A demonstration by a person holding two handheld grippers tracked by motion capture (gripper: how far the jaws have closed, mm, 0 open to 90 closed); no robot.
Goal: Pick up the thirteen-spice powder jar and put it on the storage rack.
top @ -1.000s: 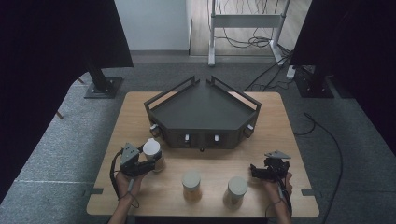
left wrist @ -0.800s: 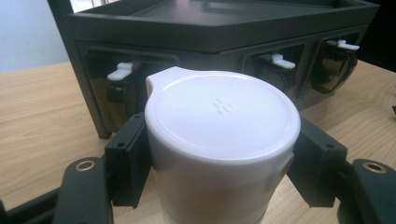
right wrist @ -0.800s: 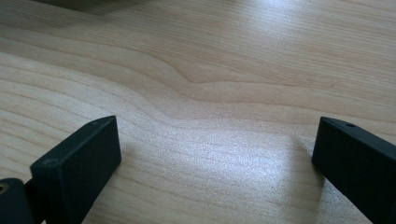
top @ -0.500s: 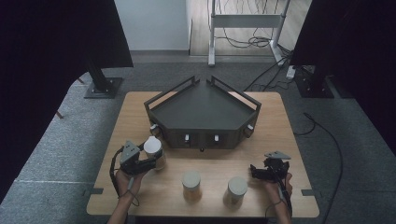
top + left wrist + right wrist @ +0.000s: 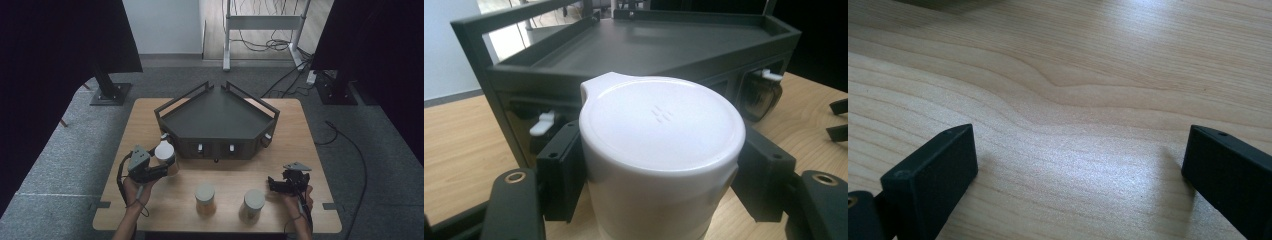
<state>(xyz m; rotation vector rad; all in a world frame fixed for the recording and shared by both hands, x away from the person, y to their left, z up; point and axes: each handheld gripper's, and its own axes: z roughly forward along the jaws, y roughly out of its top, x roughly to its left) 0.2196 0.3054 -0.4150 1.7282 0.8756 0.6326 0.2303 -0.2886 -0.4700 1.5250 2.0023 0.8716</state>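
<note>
Overhead, your left gripper [image 5: 159,167] is clamped on a white-lidded jar [image 5: 165,152] at the desk's [image 5: 280,155] left side, just in front of the dark tray [image 5: 215,117]. Two more jars [image 5: 205,197] [image 5: 251,204] stand near the front edge, well apart from it. Your right gripper [image 5: 274,184] rests by the right-hand jar, not touching it.

Left gripper view: the jar [image 5: 659,150] sits squarely between the jaws, both pads pressed to its wall just under the lid. Smooth, rigid plastic by the look; likely light, possibly slick. Keep your hold below the lid rim, not on the lid, which might lift off.

Right gripper view: jaws spread wide over bare desk [image 5: 1073,100], holding nothing.
</note>
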